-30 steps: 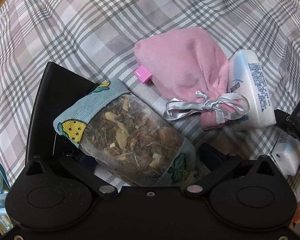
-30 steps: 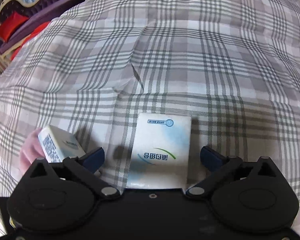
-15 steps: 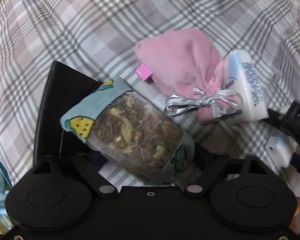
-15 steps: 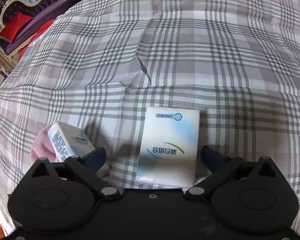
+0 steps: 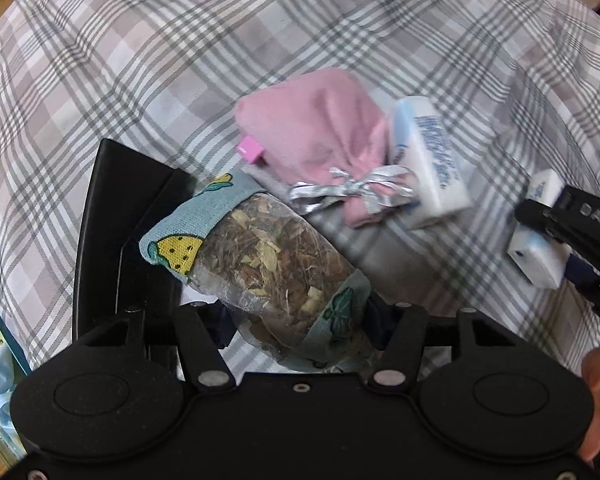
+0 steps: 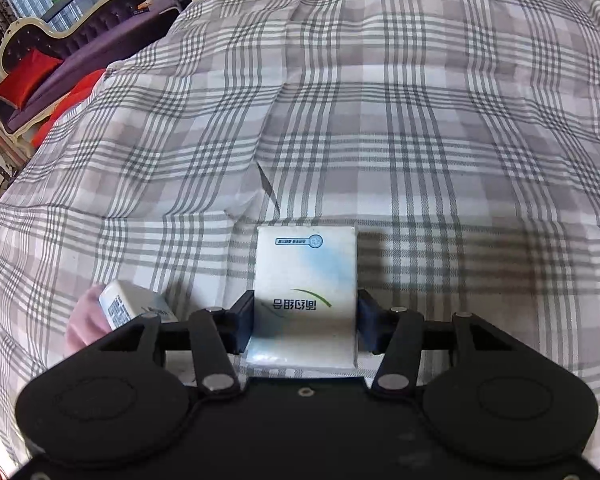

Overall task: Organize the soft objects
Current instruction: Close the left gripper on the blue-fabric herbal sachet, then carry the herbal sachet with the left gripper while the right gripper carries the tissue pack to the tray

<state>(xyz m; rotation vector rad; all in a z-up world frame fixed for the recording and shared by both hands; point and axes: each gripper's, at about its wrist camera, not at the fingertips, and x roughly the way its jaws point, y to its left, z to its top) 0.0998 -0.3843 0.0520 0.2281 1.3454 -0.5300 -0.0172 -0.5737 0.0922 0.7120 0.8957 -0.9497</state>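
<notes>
Right hand-held gripper (image 6: 305, 322): pads pressed flat on both long sides of a white tissue pack (image 6: 305, 288), gripped at its near half, far half projecting over the plaid bedcover (image 6: 420, 120).
Left hand-held gripper (image 5: 296, 316): clenched on a herb sachet (image 5: 260, 256) by its near end; most of the sachet hangs forward, unsupported, over a black tray (image 5: 112, 208).
Laid out on the bedcover: pink pouch (image 5: 320, 128) with silver ribbon (image 5: 352, 192), touching a second tissue pack (image 5: 428, 160).
Risks, as judged: sachet sags or slides free, being soft and held at one end; tissue pack buckles under squeeze; either load clips the pouch or the resting pack when set down beside them, spoiling the row.
</notes>
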